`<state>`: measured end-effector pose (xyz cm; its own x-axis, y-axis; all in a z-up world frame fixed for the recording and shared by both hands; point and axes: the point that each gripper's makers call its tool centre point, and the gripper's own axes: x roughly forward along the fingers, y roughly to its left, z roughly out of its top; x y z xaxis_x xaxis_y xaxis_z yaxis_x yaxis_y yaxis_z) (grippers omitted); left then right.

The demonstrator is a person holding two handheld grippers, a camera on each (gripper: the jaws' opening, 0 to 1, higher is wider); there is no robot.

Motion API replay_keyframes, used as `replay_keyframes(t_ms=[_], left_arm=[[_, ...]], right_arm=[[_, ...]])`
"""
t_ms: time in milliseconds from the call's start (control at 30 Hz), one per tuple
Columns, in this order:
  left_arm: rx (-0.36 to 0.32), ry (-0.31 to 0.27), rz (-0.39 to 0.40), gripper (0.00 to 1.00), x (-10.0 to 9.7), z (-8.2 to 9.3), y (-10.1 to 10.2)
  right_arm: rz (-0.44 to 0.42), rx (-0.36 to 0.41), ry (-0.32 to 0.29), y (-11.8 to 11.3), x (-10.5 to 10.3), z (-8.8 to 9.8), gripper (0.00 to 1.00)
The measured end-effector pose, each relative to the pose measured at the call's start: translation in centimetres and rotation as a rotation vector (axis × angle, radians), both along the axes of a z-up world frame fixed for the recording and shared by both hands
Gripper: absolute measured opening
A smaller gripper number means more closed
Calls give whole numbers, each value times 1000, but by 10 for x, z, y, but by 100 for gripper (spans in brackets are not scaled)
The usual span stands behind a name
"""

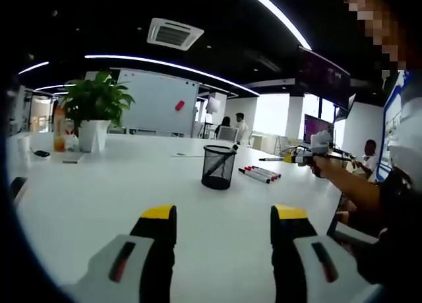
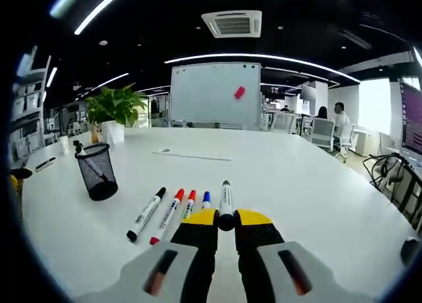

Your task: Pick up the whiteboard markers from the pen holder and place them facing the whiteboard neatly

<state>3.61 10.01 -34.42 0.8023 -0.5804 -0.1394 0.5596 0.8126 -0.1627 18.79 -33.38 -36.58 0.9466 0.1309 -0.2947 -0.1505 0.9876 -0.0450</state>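
Four markers (image 2: pixel 170 214) lie in a row on the counter (image 2: pixel 297 184), caps toward the far whiteboard (image 2: pixel 214 92). The right hand-held gripper (image 2: pixel 226 220) is clamped on a fifth, black marker (image 2: pixel 225 201), held just right of the row, about to be laid down. The holder (image 2: pixel 96 171) at far left seems to keep one more. The left hand-held gripper (image 1: pixel 224 217) hangs with jaws apart, empty. Most of the job looks done

a potted plant (image 1: pixel 96 108) in a white pot stands on the white bench (image 1: pixel 132 197), an orange bottle (image 1: pixel 59 133) just beside it. people sit at desks (image 2: pixel 333 121) beyond.
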Motion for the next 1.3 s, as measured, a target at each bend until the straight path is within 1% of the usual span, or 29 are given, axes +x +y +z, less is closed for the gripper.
replay_keyframes(t_ms=[167, 567, 767, 900, 1033, 1300], left_arm=[[-2, -2, 4, 58, 1, 1, 2], [-5, 5, 3, 58, 1, -2, 2], [-5, 7, 10, 58, 1, -3, 5], [-5, 8, 11, 58, 0, -4, 5], [-6, 8, 11, 58, 0, -4, 4], [-9, 11, 8, 58, 0, -5, 2]], right_arm=[[3, -5, 43, 0, 2, -15, 13], [3, -14, 91, -8, 4, -32, 13], [8, -41, 146, -11, 5, -48, 13], [15, -25, 173, -11, 4, -55, 13], [21, -32, 181, -10, 3, -59, 13], [29, -1, 176, -9, 4, -59, 13]])
